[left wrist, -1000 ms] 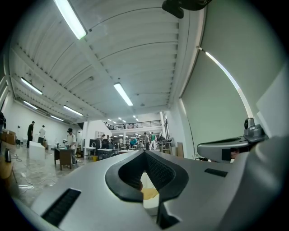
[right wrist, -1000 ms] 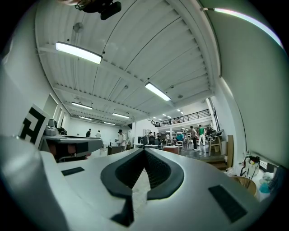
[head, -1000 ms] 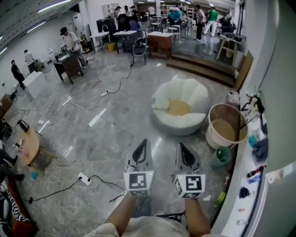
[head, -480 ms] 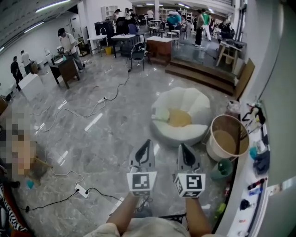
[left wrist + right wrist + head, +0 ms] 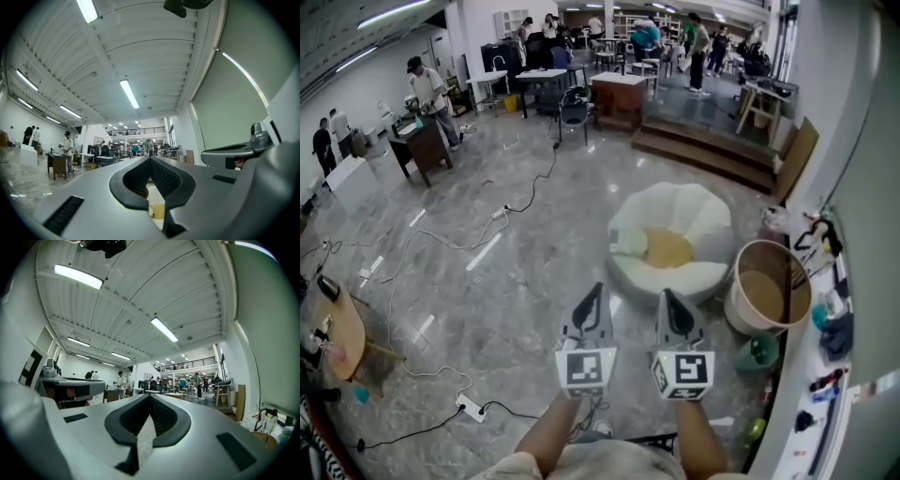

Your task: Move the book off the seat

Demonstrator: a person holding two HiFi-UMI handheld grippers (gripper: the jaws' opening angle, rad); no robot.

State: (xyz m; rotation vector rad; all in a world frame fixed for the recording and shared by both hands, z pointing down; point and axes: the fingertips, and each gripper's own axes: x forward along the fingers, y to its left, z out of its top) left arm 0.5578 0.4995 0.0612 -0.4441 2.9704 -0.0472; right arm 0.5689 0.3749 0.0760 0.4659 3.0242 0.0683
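A white petal-shaped seat (image 5: 694,211) with a yellow middle (image 5: 667,249) stands on the marble floor ahead. A pale, flat book (image 5: 628,242) lies on its left side. Both grippers are held level side by side, short of the seat and not touching it. My left gripper (image 5: 594,288) is shut with nothing in it, and in the left gripper view its tips (image 5: 150,158) meet, a bit of the yellow seat (image 5: 158,210) showing below them. My right gripper (image 5: 664,293) is also shut and empty, its tips (image 5: 150,396) closed together.
A round wooden tub (image 5: 767,287) and a green bucket (image 5: 757,352) stand right of the seat, by a cluttered counter (image 5: 825,375). Cables and a power strip (image 5: 471,407) cross the floor at left. A round wooden table (image 5: 333,328) is far left. Steps (image 5: 712,150) and people lie beyond.
The seat and tub have slid lower and nearer in the head view as I walk toward them. Both grippers keep their place in view and stay shut.
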